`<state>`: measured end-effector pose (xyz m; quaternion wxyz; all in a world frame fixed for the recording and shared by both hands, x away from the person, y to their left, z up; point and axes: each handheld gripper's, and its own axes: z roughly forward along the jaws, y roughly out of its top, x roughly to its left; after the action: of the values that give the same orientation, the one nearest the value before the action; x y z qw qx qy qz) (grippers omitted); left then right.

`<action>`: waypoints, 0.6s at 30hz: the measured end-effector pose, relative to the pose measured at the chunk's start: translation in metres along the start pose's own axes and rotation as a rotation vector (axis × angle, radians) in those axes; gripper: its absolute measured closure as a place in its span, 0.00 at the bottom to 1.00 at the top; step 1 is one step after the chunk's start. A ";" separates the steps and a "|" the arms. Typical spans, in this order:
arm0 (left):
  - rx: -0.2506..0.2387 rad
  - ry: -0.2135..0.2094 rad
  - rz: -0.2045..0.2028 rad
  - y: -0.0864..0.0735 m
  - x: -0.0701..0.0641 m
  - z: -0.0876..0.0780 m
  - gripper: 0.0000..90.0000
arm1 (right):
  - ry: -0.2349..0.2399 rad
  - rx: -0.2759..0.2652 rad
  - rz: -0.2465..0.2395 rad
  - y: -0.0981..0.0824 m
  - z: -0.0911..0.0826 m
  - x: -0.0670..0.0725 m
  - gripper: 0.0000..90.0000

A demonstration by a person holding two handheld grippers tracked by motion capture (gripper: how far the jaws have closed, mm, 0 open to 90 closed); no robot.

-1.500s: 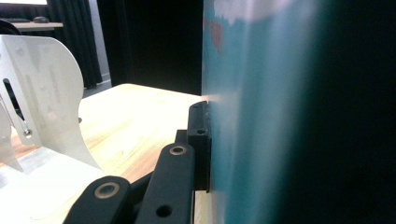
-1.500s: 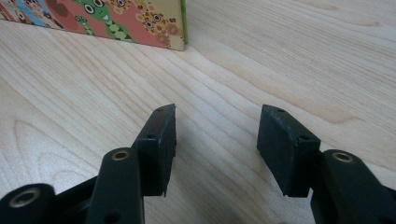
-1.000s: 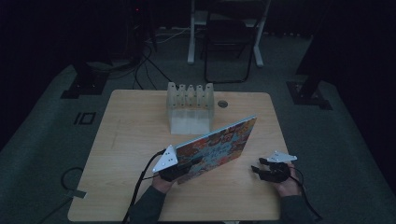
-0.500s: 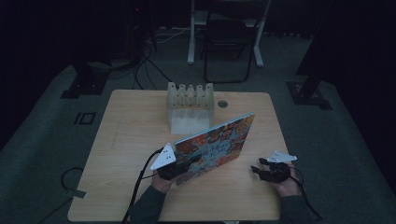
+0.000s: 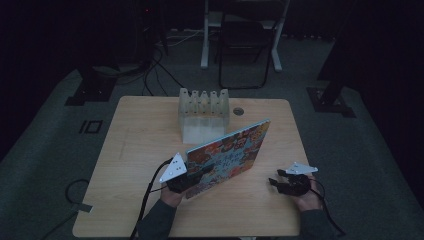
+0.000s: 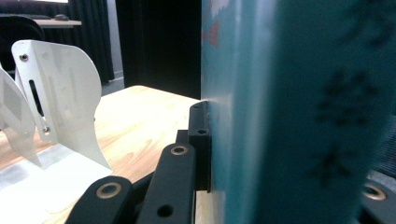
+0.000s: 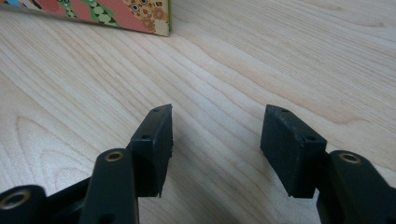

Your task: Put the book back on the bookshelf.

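Picture book (image 5: pixel 227 156) with a bright, crowded cover rises off a light wooden table (image 5: pixel 135 145), pinched at its lower left corner by the left gripper (image 5: pixel 192 175), as we see it from the high view. The book tilts upward toward the right, its far corner in the air near the middle of the tabletop and its low corner down by the person's left hand (image 5: pixel 170 196).

In the left gripper view we find the book's teal spine (image 6: pixel 289 112), printed with dark characters, standing upright between the black jaws; one pad (image 6: pixel 200 140) lies flat against the cover, so the tongs are clenched on the book.

Behind the book we see a translucent white rack (image 5: pixel 204 114) with a row of upright dividers, standing near the far edge of the table, and a small round hole (image 5: pixel 238 111) in the tabletop just to its right. The same rack's curved white plates (image 6: pixel 60 98) appear at the left of the left gripper view.

The right gripper (image 5: pixel 280 182) lies low near the table's right front corner, well apart from the book. In the right gripper view its jaws gape over bare wood with nothing between the pads (image 7: pixel 152 144); they have just been opening a little. A corner of the book's patterned cover (image 7: pixel 116 14) shows at the top of that view.
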<state>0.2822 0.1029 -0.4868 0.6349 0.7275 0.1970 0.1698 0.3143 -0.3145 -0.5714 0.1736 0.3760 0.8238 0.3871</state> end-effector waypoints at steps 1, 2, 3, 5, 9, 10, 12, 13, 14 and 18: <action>0.001 0.003 -0.001 0.000 0.000 0.000 0.91 | 0.001 0.001 -0.001 0.000 0.000 0.000 0.47; 0.003 0.006 0.000 0.000 0.001 -0.001 0.91 | 0.002 0.001 -0.001 0.000 0.000 0.000 0.46; 0.002 0.009 -0.004 0.000 0.002 -0.001 0.91 | 0.003 0.001 -0.002 0.000 0.000 0.000 0.46; 0.003 0.020 -0.002 0.001 0.002 -0.002 0.91 | 0.006 0.003 -0.002 0.000 0.000 0.000 0.45; 0.007 0.033 0.004 0.002 0.003 -0.005 0.91 | 0.007 0.005 -0.005 0.000 0.000 0.000 0.43; 0.004 0.036 0.003 0.002 0.003 -0.006 0.91 | 0.008 0.006 -0.005 0.000 0.000 0.000 0.43; 0.009 0.038 0.009 0.003 0.003 -0.007 0.91 | 0.010 0.006 -0.003 0.000 0.000 0.000 0.42; 0.009 0.035 0.008 0.004 0.004 -0.008 0.91 | 0.011 0.006 -0.003 0.000 0.000 0.000 0.42; 0.009 0.032 0.006 0.004 0.004 -0.009 0.91 | 0.012 0.006 -0.004 0.000 0.000 0.000 0.41; 0.013 0.033 0.007 0.005 0.004 -0.012 0.91 | 0.014 0.007 -0.006 0.000 0.001 0.000 0.40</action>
<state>0.2801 0.1150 -0.4807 0.6264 0.7292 0.2062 0.1827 0.3144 -0.3137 -0.5716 0.1675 0.3713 0.8275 0.3864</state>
